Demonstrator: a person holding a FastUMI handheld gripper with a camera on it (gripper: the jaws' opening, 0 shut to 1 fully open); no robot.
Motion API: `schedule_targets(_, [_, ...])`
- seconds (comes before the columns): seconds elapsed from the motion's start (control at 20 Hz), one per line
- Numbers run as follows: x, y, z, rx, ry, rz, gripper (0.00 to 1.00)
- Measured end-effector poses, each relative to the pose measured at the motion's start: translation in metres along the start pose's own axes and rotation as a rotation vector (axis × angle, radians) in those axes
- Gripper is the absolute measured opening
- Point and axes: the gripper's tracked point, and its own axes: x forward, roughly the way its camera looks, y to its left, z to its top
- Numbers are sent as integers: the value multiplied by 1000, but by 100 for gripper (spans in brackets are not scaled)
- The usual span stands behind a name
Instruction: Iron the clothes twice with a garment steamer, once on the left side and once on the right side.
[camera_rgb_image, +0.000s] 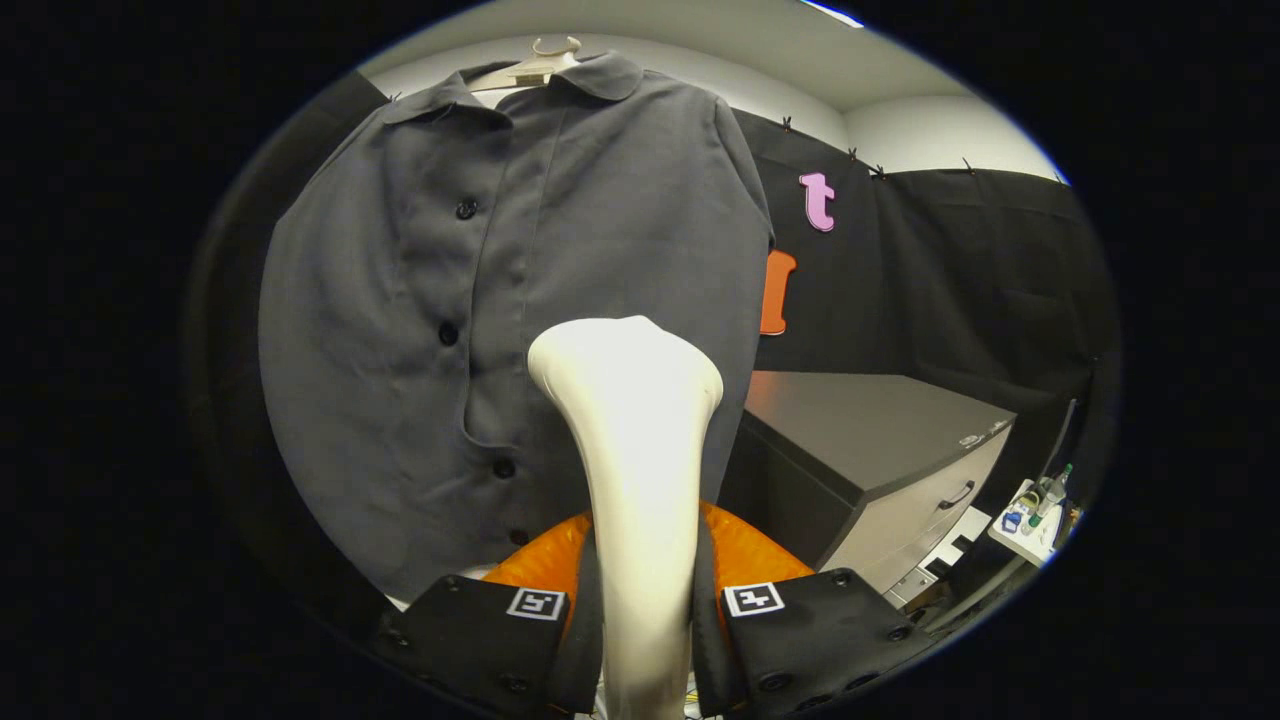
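your gripper (645, 610) is clamped on the garment steamer (630, 440), both fingers pressing against its narrow neck from either side, so the opening between them is just the width of that neck. the steamer rises straight ahead of the fingers and flares into a broad, rounded head; it looks like smooth, glossy cream plastic, and smooth plastic on a tapered neck is what you should worry about first. if your squeeze eases, it could slide or twist between the fingers and the head would swing off line. behind the neck sits an orange rounded body (745, 555), whose exact form is hard to make out.

just beyond the head hangs the shirt (420, 330), a dark grey matte weave with a soft collar, a button placket running down its front and dark buttons along it. it hangs from a pale hanger (545, 62), loosely, so a firm push will likely swing it away rather than flatten it. whether the head touches the cloth i cannot tell. catching a button or the placket edge could drag the fabric into folds.

to the right of the shirt stands a cabinet (900, 450), boxy, with a dark flat top and pale drawer fronts; a wide sweep on that side risks knocking its corner.
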Motion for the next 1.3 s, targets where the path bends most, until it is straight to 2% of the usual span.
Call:
schedule_targets(0.45, [-7, -2, -56, -13, 94, 1, 44])
schedule_targets(0.8, [-9, -6, -74, -12, 134, -8, 44])
schedule_targets(1.05, [-25, -10, -25, -5, 33, -10, 44])
schedule_targets(1.3, [-50, 5, 44, -3, -88, 41, 44])
